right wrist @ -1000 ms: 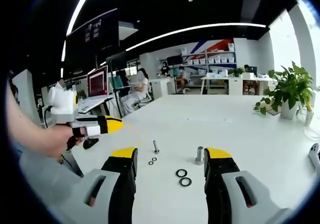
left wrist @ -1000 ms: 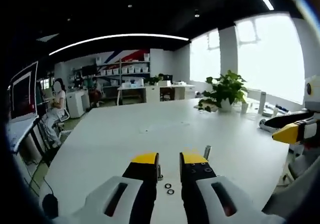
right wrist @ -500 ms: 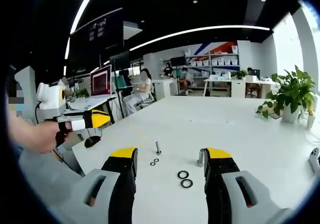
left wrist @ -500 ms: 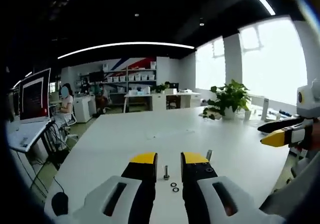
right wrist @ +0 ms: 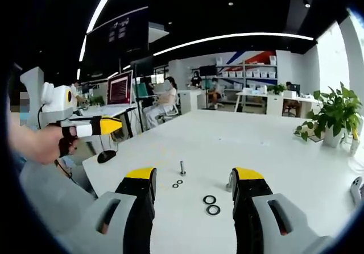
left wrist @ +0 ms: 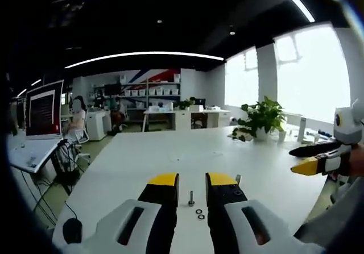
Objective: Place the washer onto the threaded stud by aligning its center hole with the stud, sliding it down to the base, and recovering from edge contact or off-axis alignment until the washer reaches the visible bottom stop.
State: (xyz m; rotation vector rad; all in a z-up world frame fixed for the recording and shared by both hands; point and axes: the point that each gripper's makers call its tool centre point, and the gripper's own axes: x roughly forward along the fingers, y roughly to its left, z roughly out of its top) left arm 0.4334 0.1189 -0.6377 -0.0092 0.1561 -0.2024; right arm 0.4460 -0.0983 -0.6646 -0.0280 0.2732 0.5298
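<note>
Left gripper [left wrist: 191, 181]: held above the near edge of the white table [left wrist: 170, 152], jaws parallel with a narrow gap between them, nothing in the gap. In the right gripper view it comes in from the left [right wrist: 116, 125], gripped by a person's hand [right wrist: 40, 145], off the table's corner.
Right gripper [right wrist: 193, 177]: jaws spread wide and empty, raised over the table [right wrist: 256, 146]. In the left gripper view it enters from the right [left wrist: 304, 164], yellow tips pointing inward.
Small stud [left wrist: 191, 198]: stands upright on the table, seen straight ahead between the left gripper's jaw tips. From the right gripper it sits ahead, nearer its left jaw [right wrist: 182, 168].
Small washers [left wrist: 199, 214]: two, lying flat side by side, just nearer the left gripper than the small stud and a touch to its right. In the right gripper view [right wrist: 177, 183] they lie just beside that stud's base.
Large washers [right wrist: 211, 204]: two dark rings, flat on the table, touching or almost so, between the right gripper's jaws, closer to the right jaw.
Large stud [right wrist: 230, 180]: upright, right against the inner side of the right gripper's right jaw tip, partly hidden by it. In the left gripper view it peeks out past the right jaw [left wrist: 238, 179].
Potted plant [left wrist: 260, 117]: far ahead to the right, on the table.
</note>
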